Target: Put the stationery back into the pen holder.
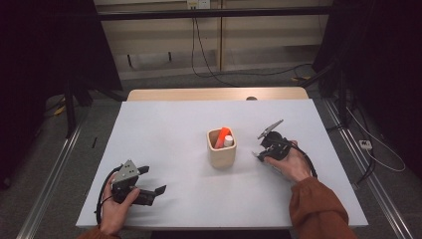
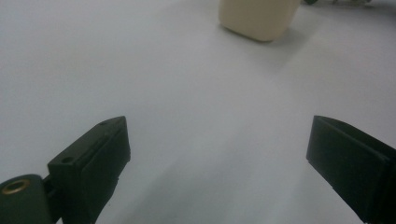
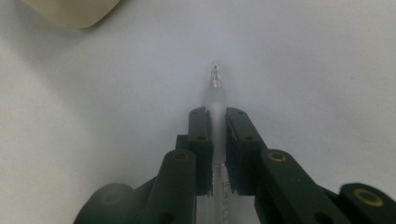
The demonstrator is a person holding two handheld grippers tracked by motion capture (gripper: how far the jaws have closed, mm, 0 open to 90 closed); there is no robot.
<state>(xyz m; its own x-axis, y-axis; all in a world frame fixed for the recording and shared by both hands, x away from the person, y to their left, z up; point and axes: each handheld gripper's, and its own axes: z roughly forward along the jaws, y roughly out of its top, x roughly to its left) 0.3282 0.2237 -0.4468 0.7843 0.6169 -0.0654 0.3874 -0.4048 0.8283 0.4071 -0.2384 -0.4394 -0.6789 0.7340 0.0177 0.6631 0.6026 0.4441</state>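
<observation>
A pale wooden cup stands near the middle of the white table. An orange marker and a white-capped item stick out of it. Just right of the cup, my right gripper lies low over the table. In the right gripper view the right gripper is shut on a thin translucent pen, whose clear tip pokes out past the jaws over the tabletop. My left gripper rests at the table's front left. Its jaws stand wide apart with nothing between them, and the left gripper faces the cup.
The cup's corner sits at the upper left in the right gripper view. Cables trail from both grippers. Beyond the table's far wooden edge are the floor, wall cables and dark stands on both sides.
</observation>
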